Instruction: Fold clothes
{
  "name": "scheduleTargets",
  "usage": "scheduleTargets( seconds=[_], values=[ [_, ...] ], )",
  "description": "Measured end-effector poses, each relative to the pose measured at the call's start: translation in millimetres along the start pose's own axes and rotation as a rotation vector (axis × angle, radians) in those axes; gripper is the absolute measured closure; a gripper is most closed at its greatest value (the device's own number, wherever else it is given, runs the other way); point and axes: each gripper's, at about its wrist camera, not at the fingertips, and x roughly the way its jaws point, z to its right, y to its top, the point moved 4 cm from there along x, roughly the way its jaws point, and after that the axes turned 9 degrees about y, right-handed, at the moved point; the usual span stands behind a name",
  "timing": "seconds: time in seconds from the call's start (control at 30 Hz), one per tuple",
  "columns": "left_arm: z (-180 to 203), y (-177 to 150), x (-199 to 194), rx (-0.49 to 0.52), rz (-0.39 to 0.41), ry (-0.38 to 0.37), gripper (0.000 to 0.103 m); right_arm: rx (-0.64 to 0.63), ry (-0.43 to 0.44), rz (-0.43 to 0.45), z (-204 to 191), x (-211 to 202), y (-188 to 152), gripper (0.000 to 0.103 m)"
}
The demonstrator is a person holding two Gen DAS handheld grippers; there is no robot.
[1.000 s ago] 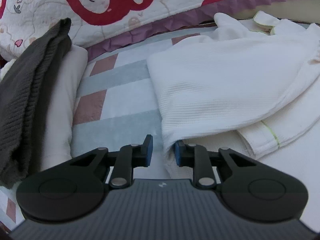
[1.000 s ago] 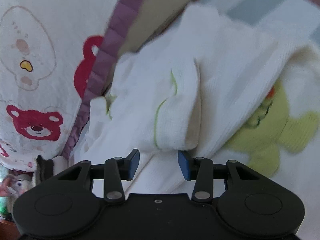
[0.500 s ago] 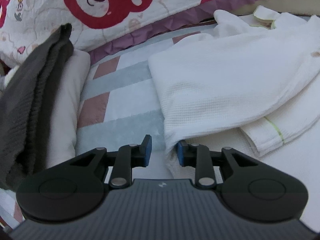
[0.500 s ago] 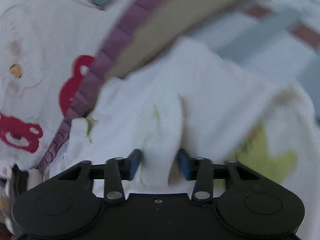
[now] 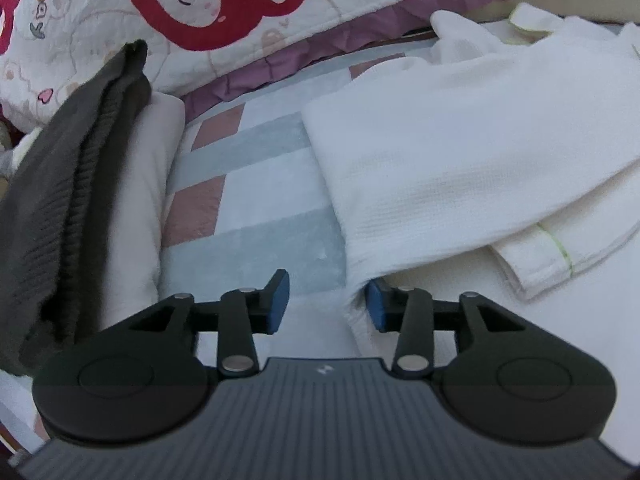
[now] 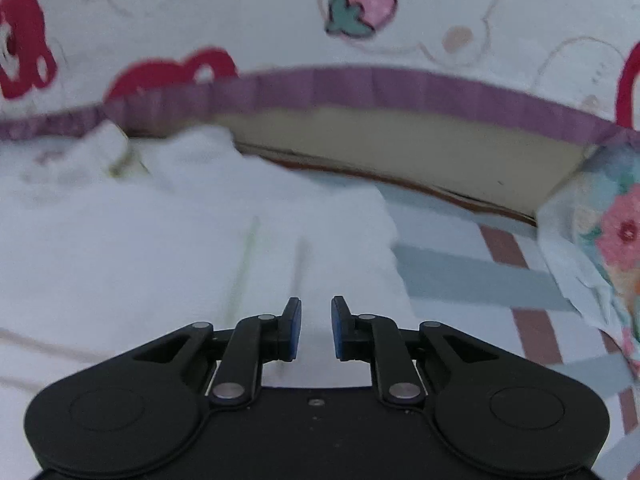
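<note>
A white waffle-knit garment (image 5: 460, 152) lies folded on the bed, with a green-stitched cuff (image 5: 556, 248) sticking out under its right side. My left gripper (image 5: 328, 302) sits at the garment's near left corner. Its jaws are opening, and the corner hangs loose just inside the right pad (image 5: 376, 306), not pinched. In the right wrist view the same garment (image 6: 180, 260) spreads flat to the left. My right gripper (image 6: 316, 328) hovers over the garment's right part. Its jaws are opening too, with a narrow gap and nothing gripped between them.
A dark grey knit (image 5: 68, 184) lies over a cream folded piece (image 5: 140, 208) on the left. A bear-print quilt (image 5: 240, 20) with purple trim (image 6: 400, 88) borders the far side. Checked sheet (image 5: 260, 200) shows between the piles. A floral cloth (image 6: 612, 240) sits at the right.
The left jaws have widened and the garment's corner now hangs free. The right gripper has rolled, so the quilt edge now runs level, and its jaws stand narrower than a second ago.
</note>
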Motion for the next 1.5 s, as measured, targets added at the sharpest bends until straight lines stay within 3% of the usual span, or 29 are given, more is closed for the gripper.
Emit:
scheduleTargets(
  seconds=[0.1, 0.23, 0.37, 0.4, 0.47, 0.53, 0.67, 0.73, 0.87, 0.97, 1.03, 1.13, 1.23, 1.37, 1.5],
  values=[
    [-6, 2, -9, -0.031, 0.019, -0.049, 0.061, 0.097, 0.047, 0.004, 13, -5, -6, 0.068],
    [-18, 10, -22, -0.128, 0.067, -0.160, 0.060, 0.231, 0.216, 0.032, 24, -14, 5, 0.052],
    [-16, 14, -14, -0.245, 0.024, -0.243, 0.048, 0.334, 0.289, 0.000, 27, -14, -1, 0.037],
    [-12, 12, -8, -0.250, -0.005, -0.243, 0.048, 0.301, 0.261, -0.023, 21, -9, -5, 0.037],
    [-6, 10, 1, -0.248, -0.045, -0.223, 0.048, 0.101, 0.174, -0.070, -2, 0, -9, 0.038],
    [-5, 9, 1, -0.230, -0.048, -0.186, 0.048, -0.051, 0.120, -0.049, -21, -4, -11, 0.038],
    [-9, 3, -15, -0.205, -0.063, -0.173, 0.046, 0.062, 0.273, 0.022, -22, -39, -22, 0.038],
    [-9, -3, -22, -0.186, -0.101, -0.157, 0.043, 0.117, 0.329, 0.010, -21, -53, -36, 0.038],
    [-2, -19, -33, -0.133, -0.191, -0.120, 0.043, 0.089, 0.400, -0.023, -25, -84, -69, 0.038],
    [-2, -33, -46, -0.151, -0.245, -0.129, 0.042, 0.100, 0.467, -0.039, -23, -109, -92, 0.038],
    [-4, -44, -54, -0.196, -0.271, -0.158, 0.041, 0.076, 0.490, -0.044, -22, -125, -105, 0.038],
    [-8, -59, -62, -0.248, -0.299, -0.184, 0.041, 0.029, 0.456, -0.032, -11, -143, -119, 0.038],
    [-10, -63, -73, -0.258, -0.263, -0.197, 0.041, 0.081, 0.401, -0.027, 19, -155, -134, 0.038],
    [-6, -55, -100, -0.256, -0.144, -0.245, 0.041, 0.202, 0.331, -0.048, 71, -162, -151, 0.038],
    [19, -51, -125, -0.201, -0.086, -0.320, 0.041, 0.291, 0.303, -0.096, 112, -175, -170, 0.038]
  ],
)
